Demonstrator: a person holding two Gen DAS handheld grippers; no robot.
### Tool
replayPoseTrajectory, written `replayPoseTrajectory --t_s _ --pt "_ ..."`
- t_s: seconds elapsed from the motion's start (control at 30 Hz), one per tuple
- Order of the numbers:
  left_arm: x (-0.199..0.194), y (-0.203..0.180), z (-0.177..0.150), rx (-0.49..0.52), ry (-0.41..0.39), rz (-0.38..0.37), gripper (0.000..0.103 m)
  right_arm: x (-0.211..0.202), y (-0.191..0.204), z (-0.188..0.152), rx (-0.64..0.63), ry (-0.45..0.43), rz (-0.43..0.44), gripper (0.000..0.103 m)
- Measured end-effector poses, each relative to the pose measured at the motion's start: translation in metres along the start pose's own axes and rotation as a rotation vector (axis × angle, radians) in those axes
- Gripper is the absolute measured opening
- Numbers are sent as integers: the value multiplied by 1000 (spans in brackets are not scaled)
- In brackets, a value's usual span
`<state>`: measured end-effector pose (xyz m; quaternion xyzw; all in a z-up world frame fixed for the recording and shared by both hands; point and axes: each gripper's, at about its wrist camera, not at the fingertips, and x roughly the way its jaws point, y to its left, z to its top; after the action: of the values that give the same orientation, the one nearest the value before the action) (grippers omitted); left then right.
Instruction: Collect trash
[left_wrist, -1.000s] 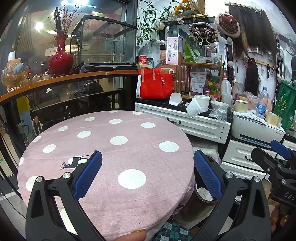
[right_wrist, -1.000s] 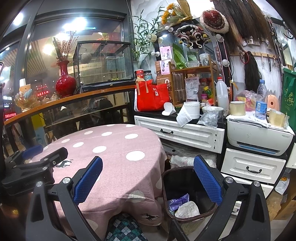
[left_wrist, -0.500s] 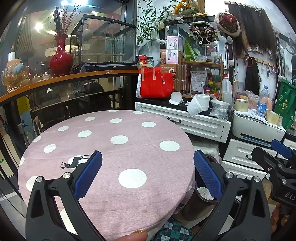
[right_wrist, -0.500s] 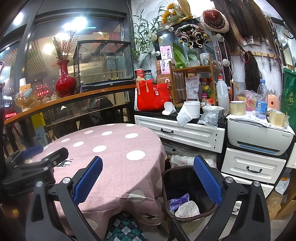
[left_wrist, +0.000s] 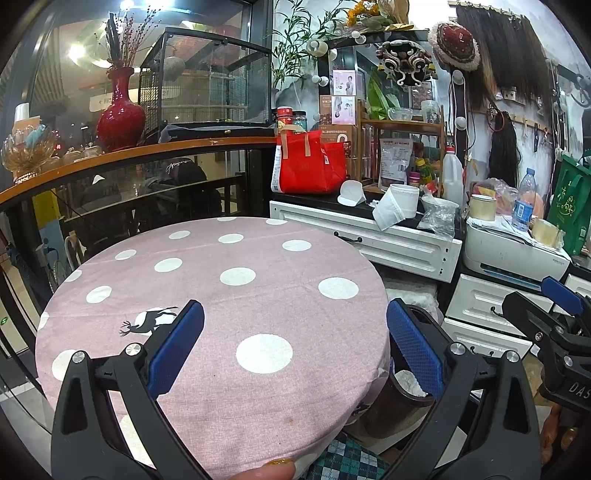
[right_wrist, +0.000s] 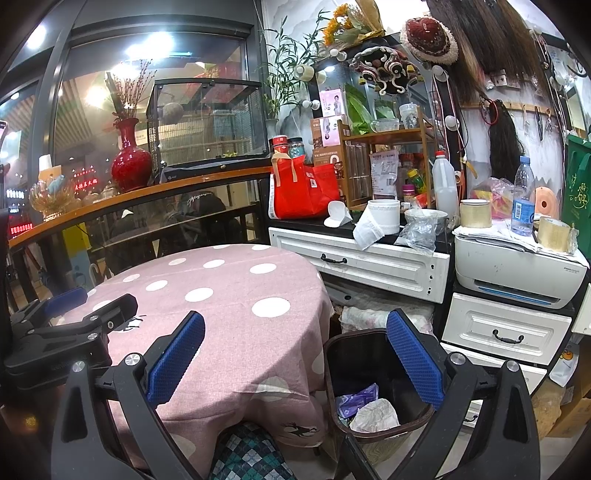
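A dark trash bin (right_wrist: 365, 358) stands on the floor to the right of the round table (right_wrist: 229, 295). It holds a crumpled white tissue (right_wrist: 373, 415) and a purple wrapper (right_wrist: 356, 398). My right gripper (right_wrist: 295, 354) is open and empty, held above the table's right edge and the bin. My left gripper (left_wrist: 291, 347) is open and empty over the front of the table (left_wrist: 221, 295), whose pink dotted cloth is bare. The bin (left_wrist: 402, 398) shows partly behind the left gripper's right finger. Each gripper shows in the other's view: the right one (left_wrist: 554, 325), the left one (right_wrist: 66, 317).
White drawer cabinets (right_wrist: 362, 262) with a red bag (right_wrist: 303, 192), a paper roll (right_wrist: 380, 221), bottles and a printer (right_wrist: 517, 273) stand behind the bin. A glass railing with a red vase (right_wrist: 129, 158) runs behind the table. A checked cushion (right_wrist: 251, 454) lies below.
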<state>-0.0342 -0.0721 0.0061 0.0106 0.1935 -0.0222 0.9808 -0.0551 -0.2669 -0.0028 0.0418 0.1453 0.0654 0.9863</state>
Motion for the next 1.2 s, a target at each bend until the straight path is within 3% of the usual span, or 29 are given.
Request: replayPoseTrajectory --t_s 1.2 --pt "-1 -1 -2 2 -12 -2 97 0 1 1 0 3 0 97"
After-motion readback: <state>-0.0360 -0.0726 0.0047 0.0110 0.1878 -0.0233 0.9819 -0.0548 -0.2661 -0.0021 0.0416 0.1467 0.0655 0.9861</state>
